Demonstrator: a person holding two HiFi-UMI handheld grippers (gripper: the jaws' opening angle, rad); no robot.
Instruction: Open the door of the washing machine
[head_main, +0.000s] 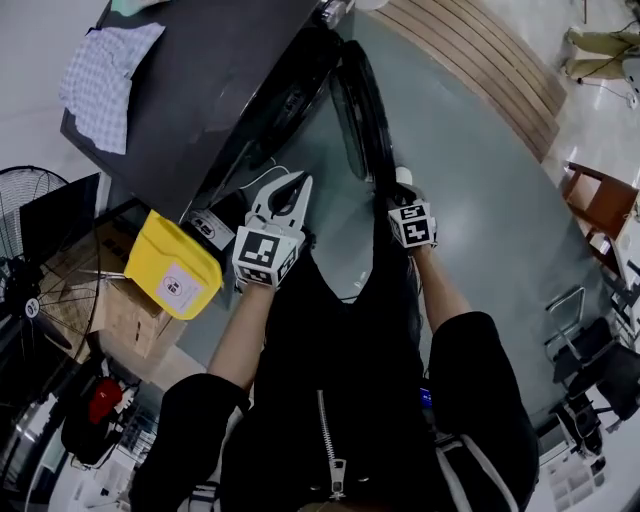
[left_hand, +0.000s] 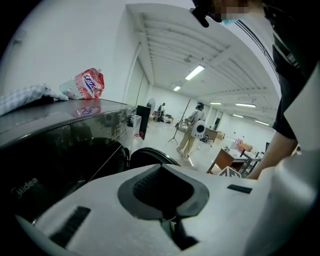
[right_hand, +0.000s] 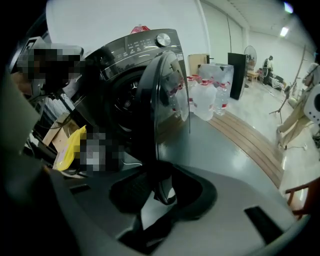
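The black front-loading washing machine (head_main: 200, 90) (right_hand: 135, 55) (left_hand: 60, 145) stands at the upper left. Its round door (head_main: 362, 110) (right_hand: 167, 100) (left_hand: 150, 156) is swung out from the drum opening. My right gripper (head_main: 398, 182) (right_hand: 164, 172) points down at the door's free edge, and that edge runs between its jaws, which are closed on it. My left gripper (head_main: 291, 182) (left_hand: 160, 170) hovers left of the door, in front of the machine's lower front. Its fingertips meet and nothing lies between them.
A yellow bag (head_main: 175, 265) rests on a cardboard box (head_main: 110, 310) left of the machine, with a fan (head_main: 30, 200) beyond. A checked cloth (head_main: 105, 70) and a pouch (left_hand: 85, 84) lie on top. Water bottles (right_hand: 210, 97) stand behind. Wooden furniture (head_main: 600, 200) stands right.
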